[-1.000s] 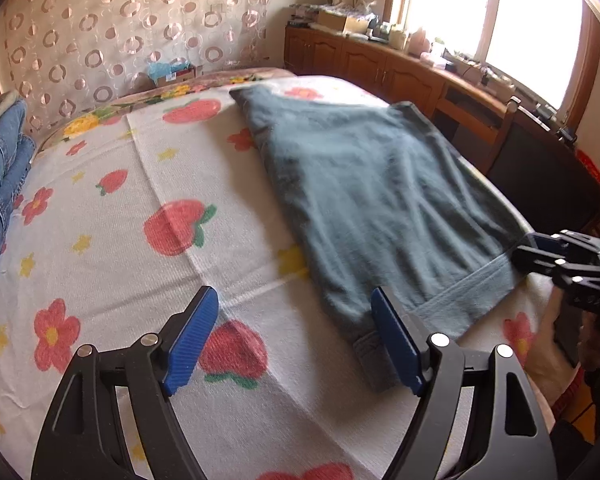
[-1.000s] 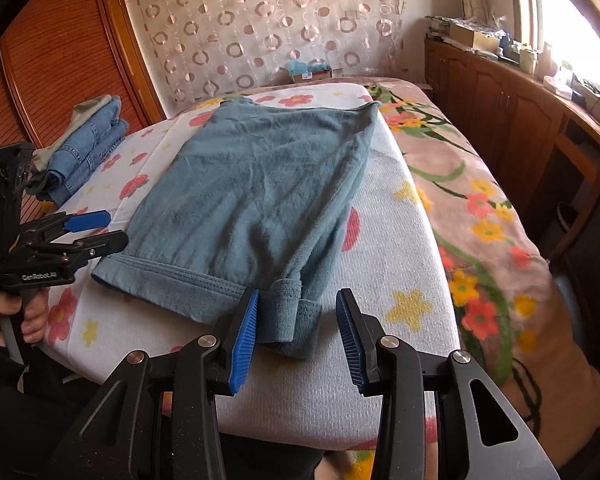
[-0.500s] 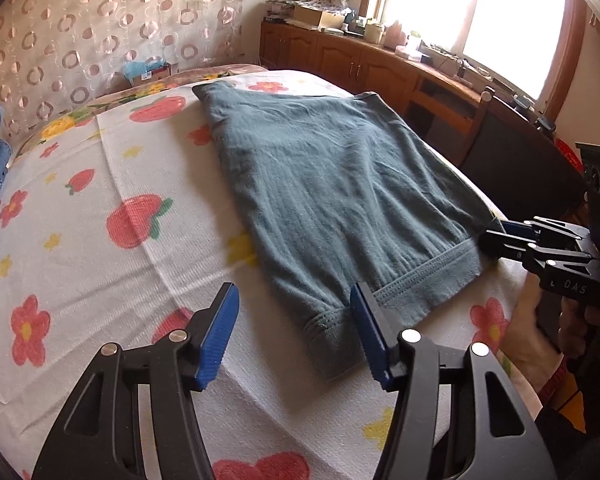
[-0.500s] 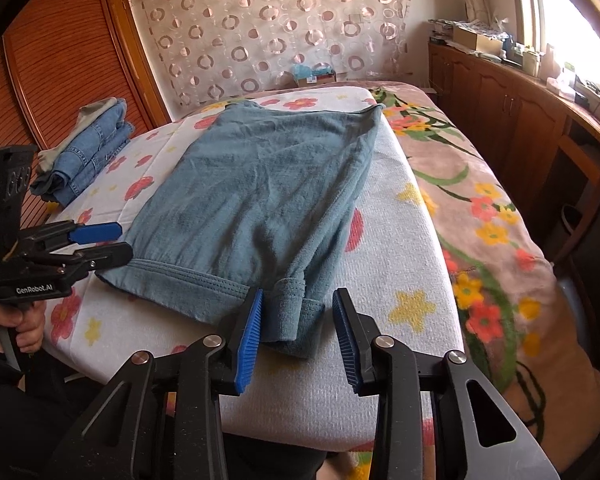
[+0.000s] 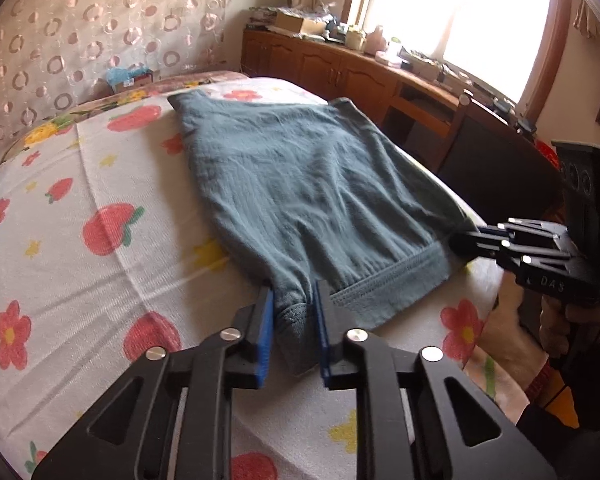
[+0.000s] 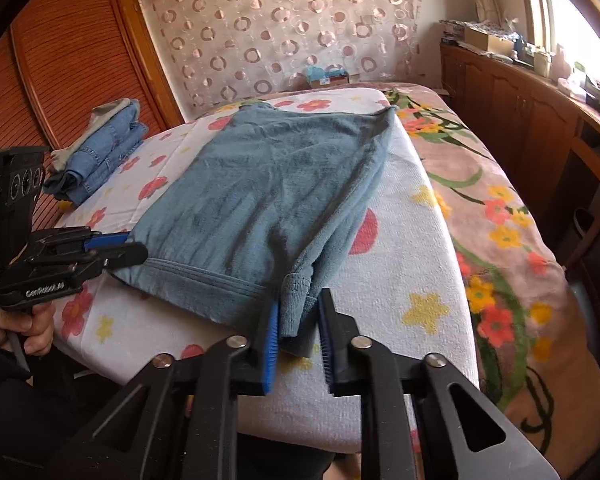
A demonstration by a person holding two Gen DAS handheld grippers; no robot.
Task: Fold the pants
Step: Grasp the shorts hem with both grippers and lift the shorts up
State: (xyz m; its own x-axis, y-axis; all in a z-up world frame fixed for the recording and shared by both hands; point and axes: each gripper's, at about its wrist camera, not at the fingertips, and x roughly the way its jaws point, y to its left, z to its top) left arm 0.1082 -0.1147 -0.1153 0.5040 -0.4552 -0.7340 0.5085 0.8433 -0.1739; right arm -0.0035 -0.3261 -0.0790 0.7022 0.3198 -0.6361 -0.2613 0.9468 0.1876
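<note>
Grey-blue pants (image 5: 300, 184) lie flat on the flowered bed sheet (image 5: 100, 184), waistband end toward me; they also show in the right wrist view (image 6: 268, 184). My left gripper (image 5: 294, 304) is shut on the near left corner of the pants, cloth bunched between its blue pads. My right gripper (image 6: 298, 312) is shut on the near right corner, cloth bunched between its pads. Each gripper shows in the other's view: the right gripper (image 5: 472, 240) at the pants' right edge, the left gripper (image 6: 124, 246) at their left edge.
A stack of folded jeans (image 6: 100, 152) lies at the bed's far left. A wooden sideboard (image 5: 360, 72) with clutter runs under the window on the right. A flowered blanket (image 6: 500, 208) covers the bed's right side. A slatted wardrobe (image 6: 60, 80) stands at the left.
Both grippers moved forward onto the near corners of the pants and closed on them. The cloth at both corners is now pinched and slightly raised.
</note>
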